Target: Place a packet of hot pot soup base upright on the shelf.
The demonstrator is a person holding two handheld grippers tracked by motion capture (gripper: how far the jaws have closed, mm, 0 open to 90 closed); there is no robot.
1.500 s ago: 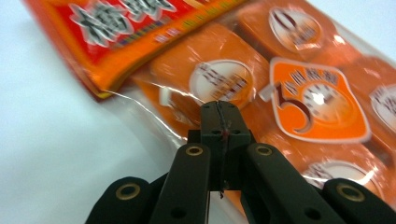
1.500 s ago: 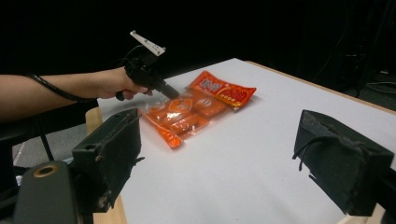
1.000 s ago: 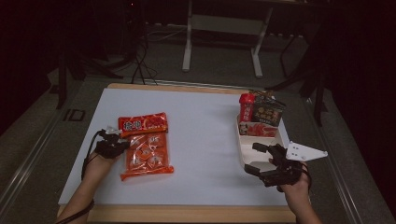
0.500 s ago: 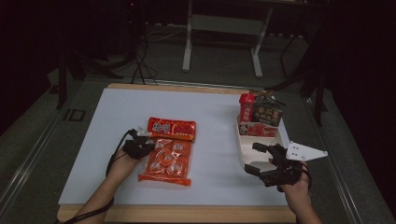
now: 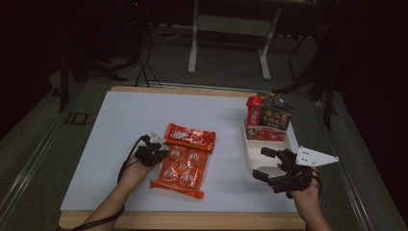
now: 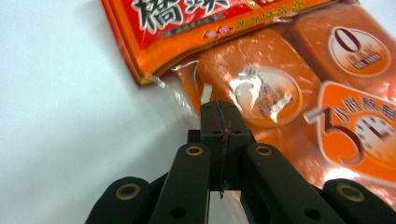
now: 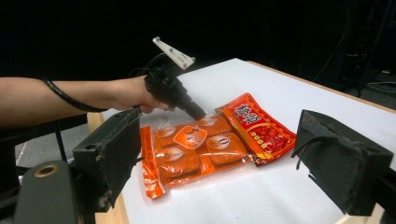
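**Two grippers, one snack pack pinched at the edge**

One big white table [image 5: 120, 144] takes up most of the high view, with a wooden rim showing along its near and far edges. Biggest thing on it is the orange pack [image 5: 183, 166], lying flat about mid-table, a bit toward the person's left. It's a clear-fronted bag with several orange wrapped blocks inside and a red printed header at the far end. From the right gripper view you can see it lying flat on the white surface, header pointing away from the left hand.

Next down in size: a white tray [image 5: 252, 156] at the right side of the table, well apart from the pack. A red can [image 5: 253, 111] and a dark packet [image 5: 276, 115] stand upright at its far end, side by side.

Right gripper [image 5: 269, 166] sits just beside the tray's near end, held in the person's right hand. Jaws are spread wide with nothing between them, pretty obvious in its own view, where the two black pads frame the pack from a distance.

Left gripper [image 5: 161, 153] is at the pack's left edge, near the header. Its own view shows the jaws pressed tight together [image 6: 219, 128], with the clear plastic margin of the pack running right in at the tips, so it looks clamped on the film there.
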